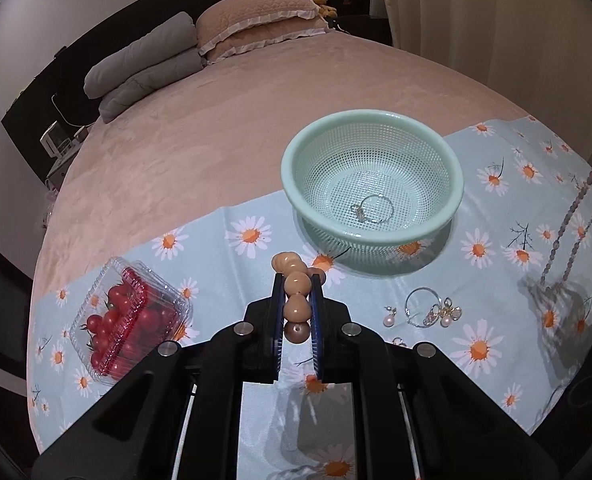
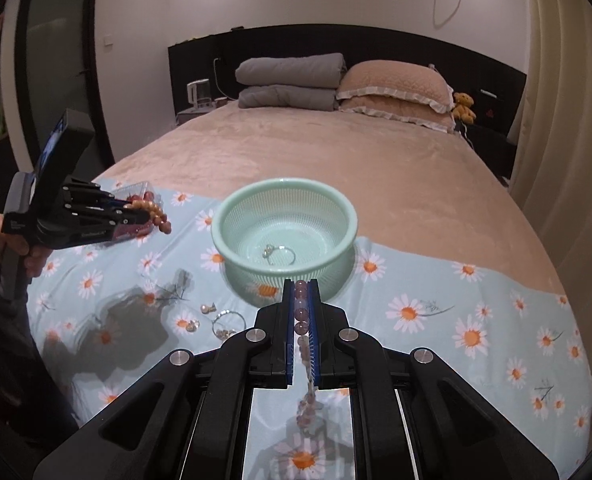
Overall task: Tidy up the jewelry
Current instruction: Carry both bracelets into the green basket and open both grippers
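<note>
Tan bead bracelet (image 1: 296, 292) clenched in left tongs (image 1: 297, 280); right tongs (image 2: 300, 286) clamped on purple bead strand (image 2: 300, 312).

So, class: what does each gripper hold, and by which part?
The left gripper is shut on a string of large tan wooden beads, clamping a few mid-string. The right gripper pinches a long strand of small pinkish beads near its upper end; the rest dangles.

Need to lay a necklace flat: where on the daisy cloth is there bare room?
Bare cloth right of the green basket, toward the curtain. Crowded in front-left: pearl earrings and ring. The tomato box takes the left end.
</note>
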The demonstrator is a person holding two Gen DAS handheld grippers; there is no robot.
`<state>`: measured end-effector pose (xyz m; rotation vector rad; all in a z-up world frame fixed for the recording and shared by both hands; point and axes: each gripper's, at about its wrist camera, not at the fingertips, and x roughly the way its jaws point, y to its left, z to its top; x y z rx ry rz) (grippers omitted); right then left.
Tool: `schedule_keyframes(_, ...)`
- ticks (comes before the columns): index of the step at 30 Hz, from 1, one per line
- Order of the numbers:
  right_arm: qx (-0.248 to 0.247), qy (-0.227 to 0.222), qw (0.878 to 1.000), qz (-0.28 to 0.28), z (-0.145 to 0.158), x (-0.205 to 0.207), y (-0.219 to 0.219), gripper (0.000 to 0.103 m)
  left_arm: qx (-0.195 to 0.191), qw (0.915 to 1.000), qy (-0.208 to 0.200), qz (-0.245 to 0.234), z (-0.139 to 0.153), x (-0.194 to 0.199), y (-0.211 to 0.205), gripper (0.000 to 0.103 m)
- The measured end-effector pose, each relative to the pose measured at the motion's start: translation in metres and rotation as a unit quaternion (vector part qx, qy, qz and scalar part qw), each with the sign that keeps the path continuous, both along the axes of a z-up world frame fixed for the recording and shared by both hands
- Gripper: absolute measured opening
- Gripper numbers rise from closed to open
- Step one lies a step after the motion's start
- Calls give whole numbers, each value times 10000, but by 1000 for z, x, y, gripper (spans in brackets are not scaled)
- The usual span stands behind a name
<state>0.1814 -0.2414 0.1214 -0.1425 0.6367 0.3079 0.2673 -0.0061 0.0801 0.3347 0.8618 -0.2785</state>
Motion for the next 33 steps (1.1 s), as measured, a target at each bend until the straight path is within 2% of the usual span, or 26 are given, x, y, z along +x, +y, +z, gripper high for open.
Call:
schedule_keyframes(10, -285, -211, 9987, 353, 43, 38, 28, 6, -151, 9994, -17, -317, 15, 26, -29, 12)
schedule_keyframes(15, -445, -173, 9983, 340, 48, 71, 38, 6, -272, 9986, 49, -448, 8, 47, -36, 12)
schedule_keyframes(21, -365, -192, 9984, 386, 51, 105, 44, 6, -355, 9975, 184, -581, -7, 74, -48, 12)
schedule_keyframes(25, -277, -90, 9989, 363, 39, 126, 46, 6, -353, 9965, 278, -700, -20, 87, -59, 12)
schedule_keyframes(30, -216, 270, 9990, 270, -4, 148, 48, 7, -377, 9958, 392, -741, -38, 96, -62, 13)
schedule_keyframes(31, -236, 346, 9990, 177, -14, 152, 48, 11, -391, 9959, 366, -725, -41, 96, -61, 15)
schedule_keyframes(32, -270, 415, 9987, 69, -23, 157, 47, 17, -393, 9964, 320, -684, -43, 96, -60, 32)
schedule_keyframes(33, -293, 449, 9986, -49, -31, 160, 46, 40, -399, 9968, 271, -634, -44, 96, -57, 42)
